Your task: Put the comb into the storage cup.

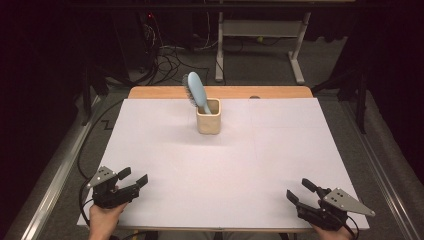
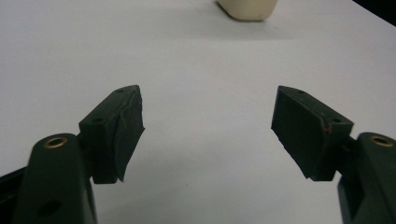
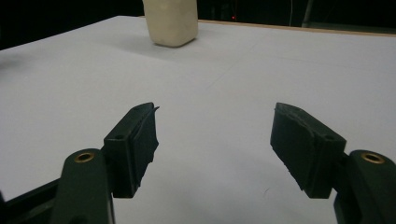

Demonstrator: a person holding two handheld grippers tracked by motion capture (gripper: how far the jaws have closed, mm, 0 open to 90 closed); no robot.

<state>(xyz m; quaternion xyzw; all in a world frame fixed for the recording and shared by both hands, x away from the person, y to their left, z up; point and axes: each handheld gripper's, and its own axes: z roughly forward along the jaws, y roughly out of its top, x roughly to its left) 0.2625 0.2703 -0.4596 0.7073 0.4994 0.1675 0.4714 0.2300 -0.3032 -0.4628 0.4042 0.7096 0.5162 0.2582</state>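
Your left gripper (image 1: 134, 177) rests at the near left corner of the white-covered counter (image 1: 250, 165), its jaws apart with nothing between them, and your right gripper (image 1: 300, 190) sits at the near right corner, jaws likewise spread wide and empty. From the high view you can see both at once, well apart from each other, each pointing inward and forward toward the cream square ceramic cup (image 1: 208, 118) that stands upright far ahead of both sets of jaws, near the far middle of the counter. That same view shows you the light blue plastic hairbrush (image 1: 196, 92) standing handle-down in the cup, its head leaning to the left above the rim with the bristles on the left side. The left gripper view gives you only the bottom edge of the cup (image 2: 247, 9), ahead of the jaws and a little toward the right jaw, with bare counter (image 2: 205, 70) between. The right gripper view shows more of the cup's wall (image 3: 170, 23), ahead and off toward the left jaw, plus the counter's wooden far edge (image 3: 299, 29) behind it.
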